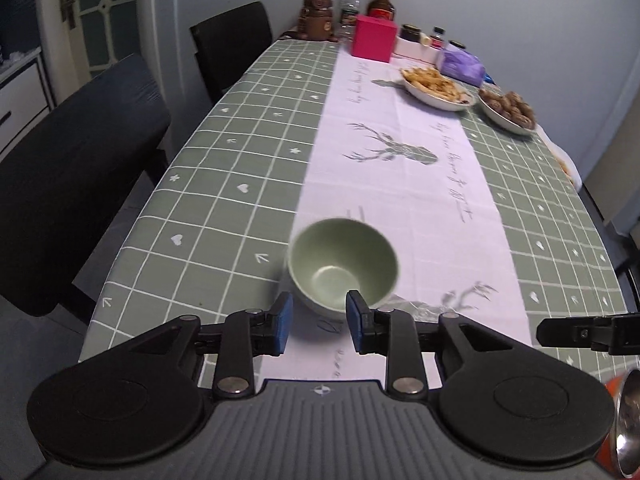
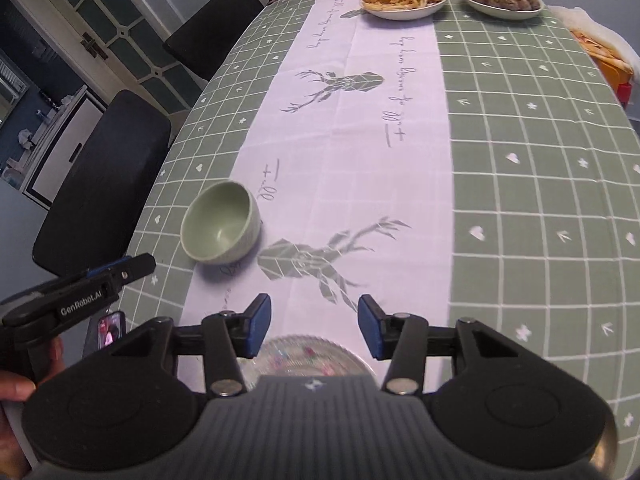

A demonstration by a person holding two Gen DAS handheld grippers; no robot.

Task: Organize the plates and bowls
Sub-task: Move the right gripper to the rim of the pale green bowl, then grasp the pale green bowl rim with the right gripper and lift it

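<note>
Plates and bowls were only partly gathered, by my reading: a small green bowl (image 1: 343, 266) sat upright and empty on the white centre strip of the tabletop (image 1: 224, 168), toward the near end and just inside the strip's left border, while a clear patterned plate (image 2: 304, 354) lay closer to the near edge, half hidden under the right gripper (image 2: 314, 326). Both claws stood parted and held nothing. The left gripper (image 1: 319, 324) hovered with its blue pads on either side of the bowl's near rim in the left wrist view, yet not pressing on it, and the right one's pads stood apart above the plate's far edge. Two white dishes loaded with food, a plate of fries (image 1: 436, 86) and a plate of round brown pieces (image 1: 508, 112), waited near the far right corner (whether they belong to the tidying I cannot tell). So the bowl and the clear plate seemed set down near each other, though not stacked, and the rest looked untouched. The bowl appeared smooth and matte, deep with a narrow flat bottom, likely ceramic or melamine. The plate looked like ribbed, pressed glass with coloured flecks. The cloth was a soft green grid with printed stags.
</note>
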